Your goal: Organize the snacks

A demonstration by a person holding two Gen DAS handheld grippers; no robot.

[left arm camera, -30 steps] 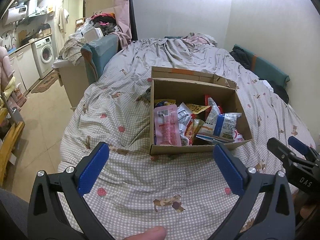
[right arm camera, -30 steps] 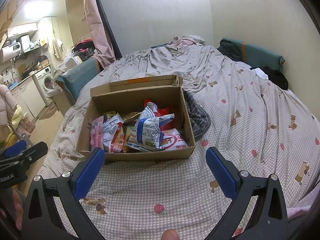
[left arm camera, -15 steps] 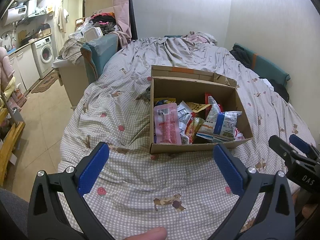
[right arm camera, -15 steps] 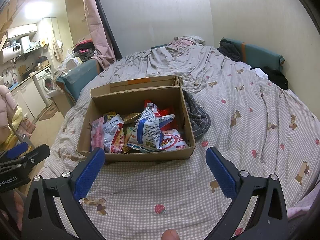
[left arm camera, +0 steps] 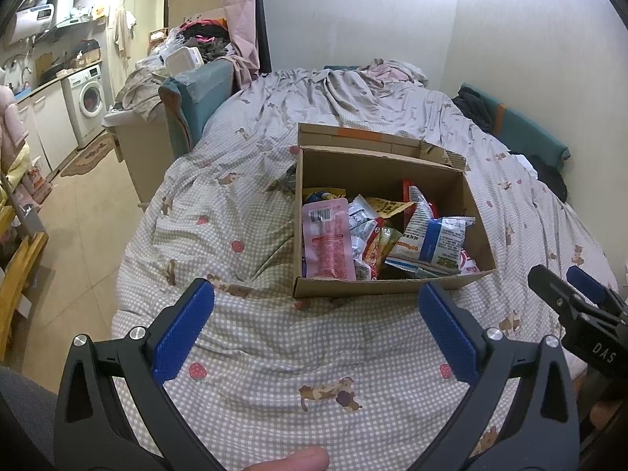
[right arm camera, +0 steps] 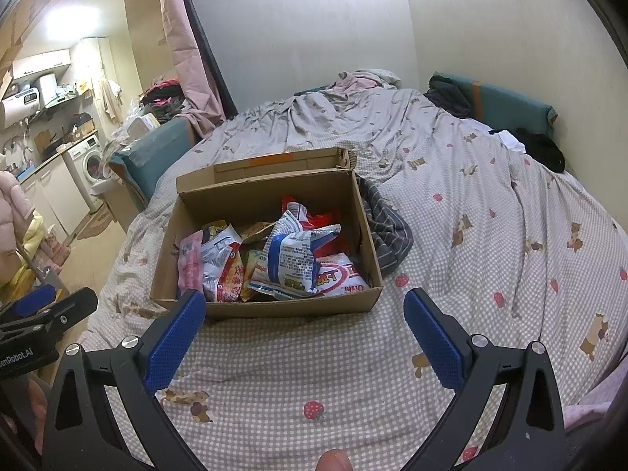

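An open cardboard box (left arm camera: pixel 376 290) (right arm camera: pixel 274 308) stands on the bed, holding several snack packets. A pink packet (left arm camera: pixel 327 239) (right arm camera: pixel 189 263) lies at its left, a white-and-blue bag (left arm camera: pixel 431 241) (right arm camera: pixel 292 259) on top at the right, and a red-and-white packet (right arm camera: pixel 337 276) in the front right corner. My left gripper (left arm camera: pixel 316 316) is open and empty, above the bedspread in front of the box. My right gripper (right arm camera: pixel 304 324) is open and empty, also just in front of the box. Each gripper shows at the edge of the other's view, the right gripper (left arm camera: pixel 573 294) and the left gripper (right arm camera: pixel 51 306).
The bed has a checked bedspread (left arm camera: pixel 274 357) (right arm camera: pixel 490 204) with strawberry prints. A striped grey cloth (right arm camera: pixel 386 235) lies right of the box. A teal headboard (left arm camera: pixel 196 98) and piled clothes stand at the left, with a washing machine (left arm camera: pixel 88 98) and floor beyond. Dark clothes (right arm camera: pixel 541 149) lie by the right wall.
Both grippers have shifted very slightly; the box sits a touch lower in the views. Nothing was taken or released.
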